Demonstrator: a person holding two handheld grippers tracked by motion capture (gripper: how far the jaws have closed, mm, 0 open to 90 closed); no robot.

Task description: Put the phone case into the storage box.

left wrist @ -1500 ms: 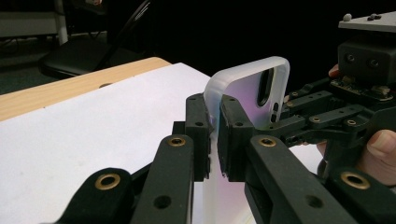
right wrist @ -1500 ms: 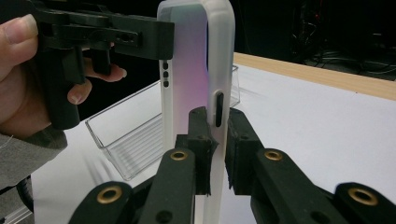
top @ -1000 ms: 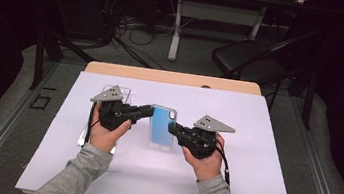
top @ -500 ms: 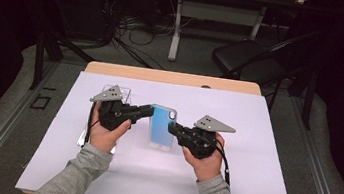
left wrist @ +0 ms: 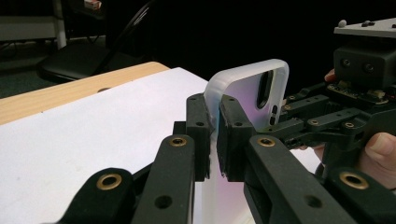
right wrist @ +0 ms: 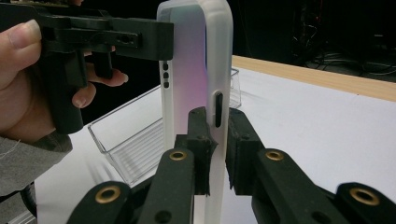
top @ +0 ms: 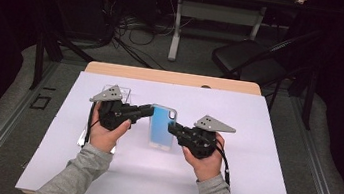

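Frosted phone case between both tongs, clear tray beside

The high view looks forward and down from above the person's side of the worktop, taking in its whole white surface. The left gripper view sits very close behind its own black jaws, facing across the worktop toward the right gripper. The right gripper view, equally close, faces back toward the left gripper. All three views share the pale phone case between them.
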